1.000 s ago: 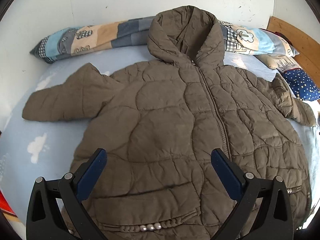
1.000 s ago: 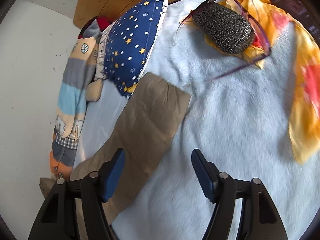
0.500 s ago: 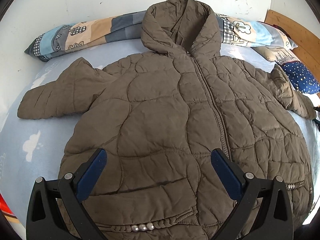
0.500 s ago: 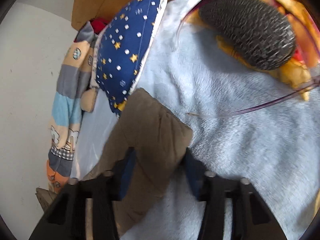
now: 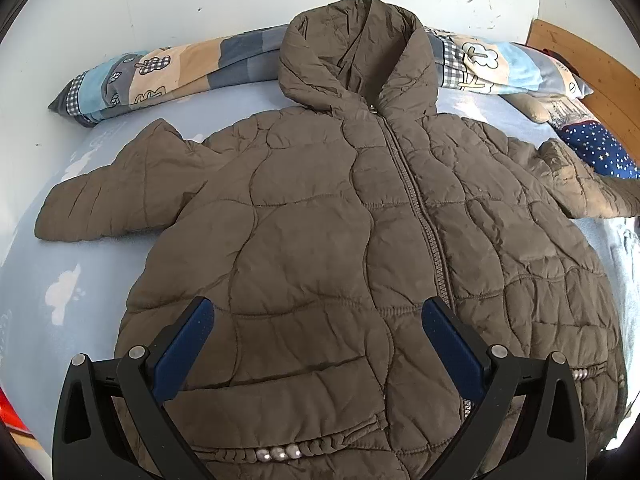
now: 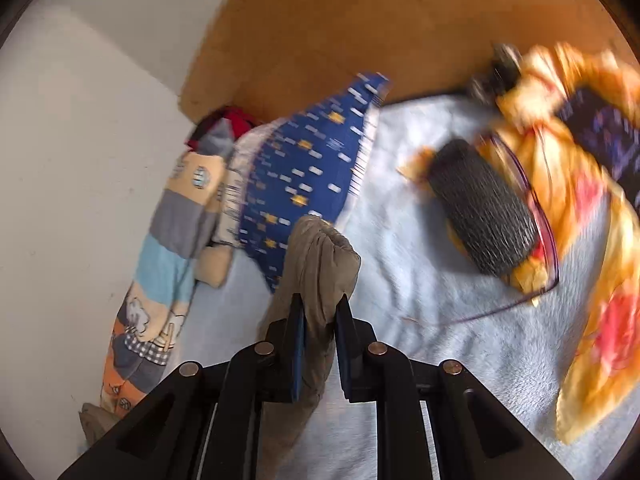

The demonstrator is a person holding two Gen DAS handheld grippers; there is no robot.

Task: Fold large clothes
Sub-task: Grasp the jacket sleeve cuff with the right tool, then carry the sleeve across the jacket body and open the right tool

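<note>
Both wrist views angled down, sharing jacket [image 5: 340, 240]

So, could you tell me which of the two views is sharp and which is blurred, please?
Left wrist view: sharp and evenly lit, fisheye-bowed, quilted brown hooded jacket crisp under the open left gripper. Right wrist view: motion-smeared, star-print blue pillow streaked; the right gripper, just closed on the jacket's brown sleeve, stays fairly sharp.

A bed [image 5: 92, 280] with a pale blue sheet [image 6: 420, 360] stands against a scuffed white wall [image 5: 200, 0]. A wooden headboard [image 6: 360, 40] rises at the right end. Patterned pillows [image 5: 160, 72] line the far edge. Daylight is bright and even.
</note>
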